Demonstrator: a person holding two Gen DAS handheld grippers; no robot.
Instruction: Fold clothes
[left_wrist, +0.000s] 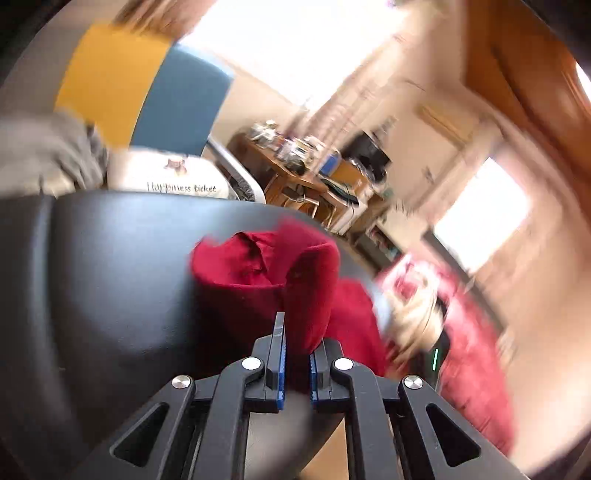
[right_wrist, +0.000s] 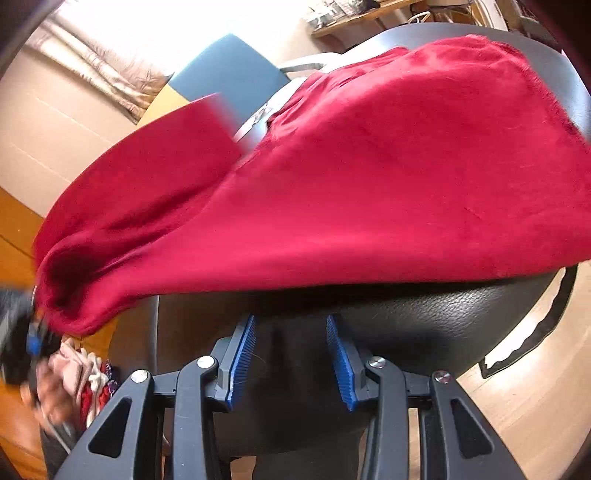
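A dark red garment (right_wrist: 369, 177) lies over a black padded surface (right_wrist: 443, 314). My left gripper (left_wrist: 297, 332) is shut on a bunched edge of the red garment (left_wrist: 303, 288) and holds it lifted above the black surface (left_wrist: 110, 277). In the right wrist view the left gripper (right_wrist: 35, 339) shows blurred at the far left, pulling that corner up and out. My right gripper (right_wrist: 290, 325) is open and empty, its blue pads (right_wrist: 242, 354) just below the garment's near edge, at the front edge of the black surface.
A white printed cloth (left_wrist: 173, 177) and a grey cloth (left_wrist: 44, 155) lie beyond the black surface, with a yellow and blue chair back (left_wrist: 147, 92) behind. A pile of clothes (right_wrist: 85, 380) sits on the wooden floor at lower left. A cluttered desk (left_wrist: 295, 162) stands farther off.
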